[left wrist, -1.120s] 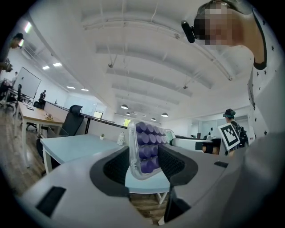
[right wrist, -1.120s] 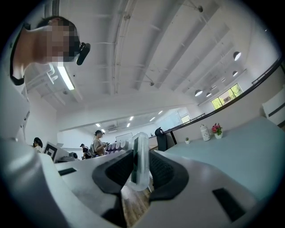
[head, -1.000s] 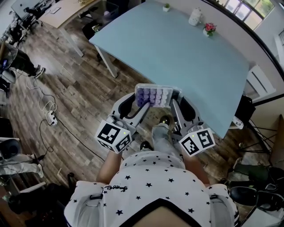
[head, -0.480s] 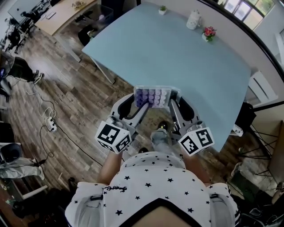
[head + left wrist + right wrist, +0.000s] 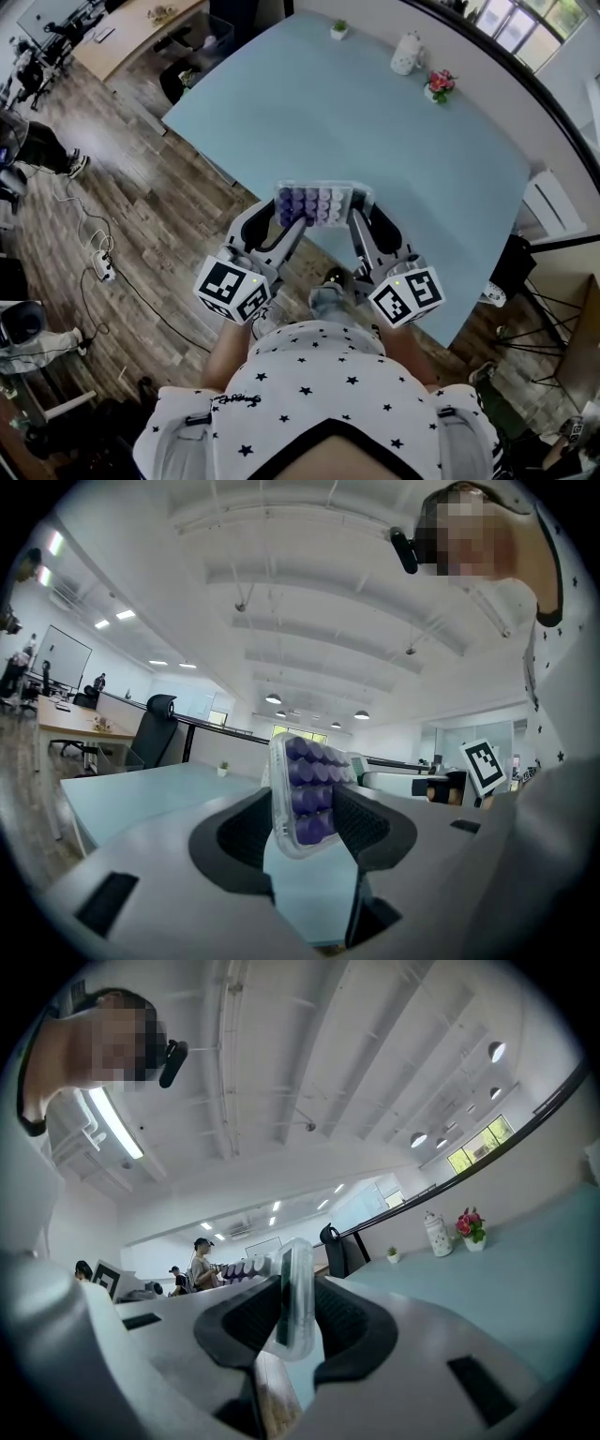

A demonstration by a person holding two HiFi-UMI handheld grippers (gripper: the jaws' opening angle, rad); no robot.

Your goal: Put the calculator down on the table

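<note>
A calculator (image 5: pixel 321 203) with purple keys and a clear casing is held level between both grippers, just over the near edge of the light blue table (image 5: pixel 394 122). My left gripper (image 5: pixel 292 221) is shut on its left end, my right gripper (image 5: pixel 359 221) on its right end. In the left gripper view the calculator (image 5: pixel 302 794) stands on edge between the black pads (image 5: pixel 246 832) of the left gripper (image 5: pixel 305 832), keys facing right. In the right gripper view its thin clear edge (image 5: pixel 296 1297) is pinched in the right gripper (image 5: pixel 295 1321).
At the table's far edge stand a small potted plant (image 5: pixel 338 30), a white jar (image 5: pixel 407 53) and a pot of pink flowers (image 5: pixel 439 86). A power strip with cable (image 5: pixel 103 272) lies on the wooden floor at left. A white radiator (image 5: pixel 548 202) is at right.
Both grippers have carried the calculator forward, from short of the table's near edge to just over it. The grip on it is unchanged.
</note>
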